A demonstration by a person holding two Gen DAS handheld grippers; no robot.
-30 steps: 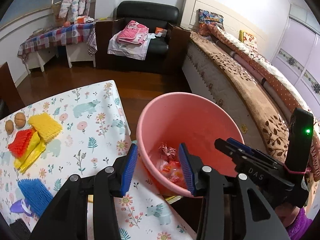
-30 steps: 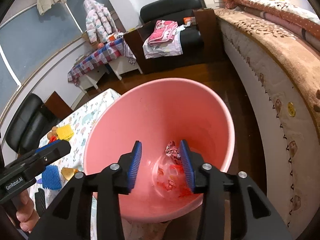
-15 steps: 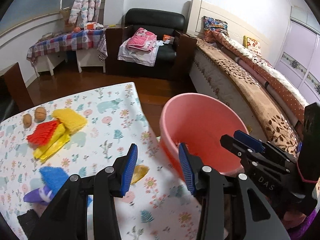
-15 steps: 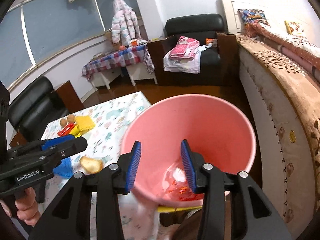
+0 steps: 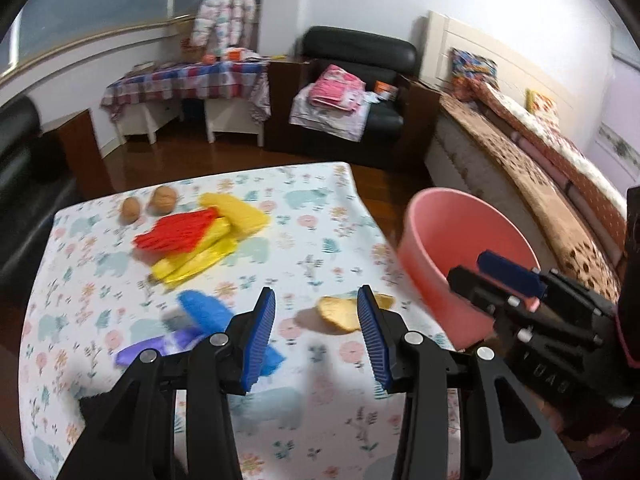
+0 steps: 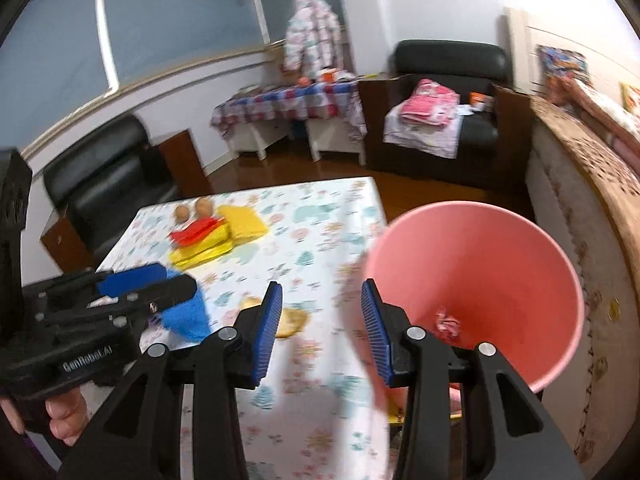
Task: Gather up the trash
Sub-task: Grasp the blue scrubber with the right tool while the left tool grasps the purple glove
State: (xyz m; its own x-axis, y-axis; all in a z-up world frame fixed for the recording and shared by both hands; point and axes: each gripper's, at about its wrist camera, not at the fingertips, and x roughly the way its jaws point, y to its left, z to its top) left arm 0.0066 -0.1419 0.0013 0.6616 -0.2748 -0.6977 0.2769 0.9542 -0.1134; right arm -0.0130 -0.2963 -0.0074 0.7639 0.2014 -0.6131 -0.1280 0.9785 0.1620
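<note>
A pink bin (image 5: 464, 256) stands off the right edge of the floral table (image 5: 312, 248); it also shows in the right wrist view (image 6: 480, 280) with red wrappers (image 6: 447, 325) at its bottom. A yellow-brown peel (image 5: 340, 312) lies on the table near the bin, seen too in the right wrist view (image 6: 292, 320). My left gripper (image 5: 316, 336) is open and empty above the table, just short of the peel. My right gripper (image 6: 320, 332) is open and empty, over the table edge beside the bin.
Red, yellow and blue scrubbing pads (image 5: 192, 236), two walnuts (image 5: 148, 204) and a purple item (image 5: 160, 346) lie on the table. A bed (image 5: 540, 168) runs along the right. A black armchair (image 5: 352, 92) and a checked side table (image 5: 188, 84) stand behind.
Both grippers have swung left, away from above the bin and over the table. The peel has come into view between the left gripper's fingers. Both stay open.
</note>
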